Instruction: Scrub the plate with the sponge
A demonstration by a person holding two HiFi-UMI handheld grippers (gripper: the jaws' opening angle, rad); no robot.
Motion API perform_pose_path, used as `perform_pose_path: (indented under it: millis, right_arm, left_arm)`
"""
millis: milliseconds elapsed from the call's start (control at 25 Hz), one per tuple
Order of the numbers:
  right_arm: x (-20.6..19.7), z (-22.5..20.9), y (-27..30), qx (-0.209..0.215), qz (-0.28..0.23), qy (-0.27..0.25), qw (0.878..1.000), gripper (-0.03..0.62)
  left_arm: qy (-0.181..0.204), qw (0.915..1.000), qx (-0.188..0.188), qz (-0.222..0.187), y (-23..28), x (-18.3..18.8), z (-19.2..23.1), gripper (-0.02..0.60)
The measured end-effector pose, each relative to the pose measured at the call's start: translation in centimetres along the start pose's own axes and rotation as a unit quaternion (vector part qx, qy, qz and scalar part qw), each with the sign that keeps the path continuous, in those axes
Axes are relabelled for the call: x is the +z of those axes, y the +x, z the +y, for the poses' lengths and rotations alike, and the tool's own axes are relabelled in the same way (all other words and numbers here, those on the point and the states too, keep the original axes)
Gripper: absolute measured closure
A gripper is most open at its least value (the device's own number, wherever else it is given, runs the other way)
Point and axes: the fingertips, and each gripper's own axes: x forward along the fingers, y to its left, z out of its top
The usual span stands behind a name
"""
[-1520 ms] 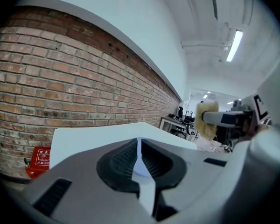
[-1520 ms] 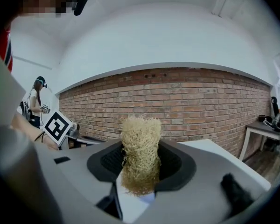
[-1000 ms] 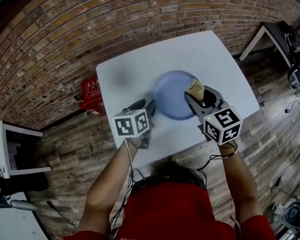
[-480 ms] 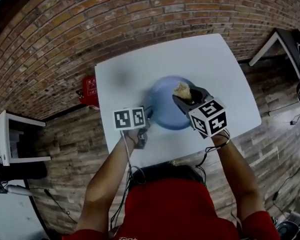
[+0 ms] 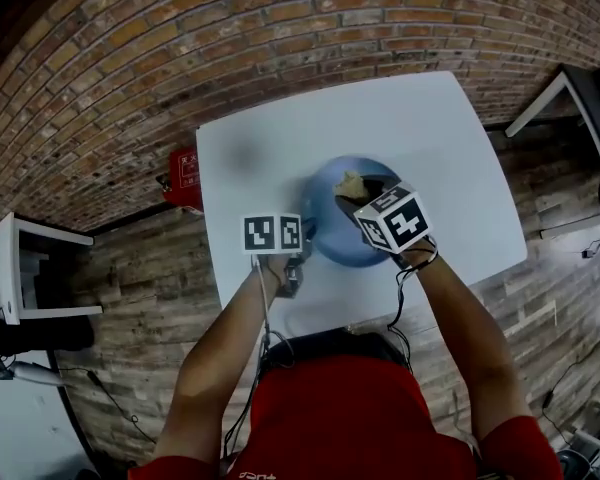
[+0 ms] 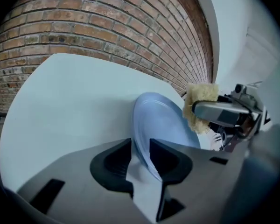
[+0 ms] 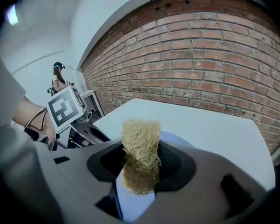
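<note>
Two hand-held claws meet over a plate on a white surface by a brick wall.
The red brick wall (image 5: pixel 180 58) runs along the far side of the white rectangular surface (image 5: pixel 420 128). The round pale-blue plate (image 5: pixel 330 213) lies toward the surface's near edge, about midway between left and right. The left claw (image 6: pixel 140 146) has just been closing and is clamped on the plate's near-left rim. The right claw (image 7: pixel 141 150) is clamped on the tan, coarse-fibred sponge (image 7: pixel 141 132), which it holds over the plate's far part. Whether the sponge touches the plate cannot be told.
</note>
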Motion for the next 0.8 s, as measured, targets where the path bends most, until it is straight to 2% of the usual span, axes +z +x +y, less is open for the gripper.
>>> perform_pose_path:
  millis: [240, 600, 800]
  right_arm:
    - [-0.4, -0.4, 3.2, 0.001, 0.033, 0.005, 0.999, 0.416]
    - [-0.9, -0.4, 6.8, -0.016, 0.100, -0.014, 0.995, 0.416]
    - [-1.3, 0.0, 8.1, -0.017, 0.119, -0.030, 0.992, 0.416]
  left_arm:
    - [-0.004, 1.0000, -0.002, 0.005, 0.7, -0.1, 0.1, 0.501]
    - [-0.034, 0.9993, -0.006, -0.012, 0.7, 0.1, 0.3, 0.512]
    - [-0.044, 0.9987, -0.017, -0.018, 0.7, 0.1, 0.4, 0.512]
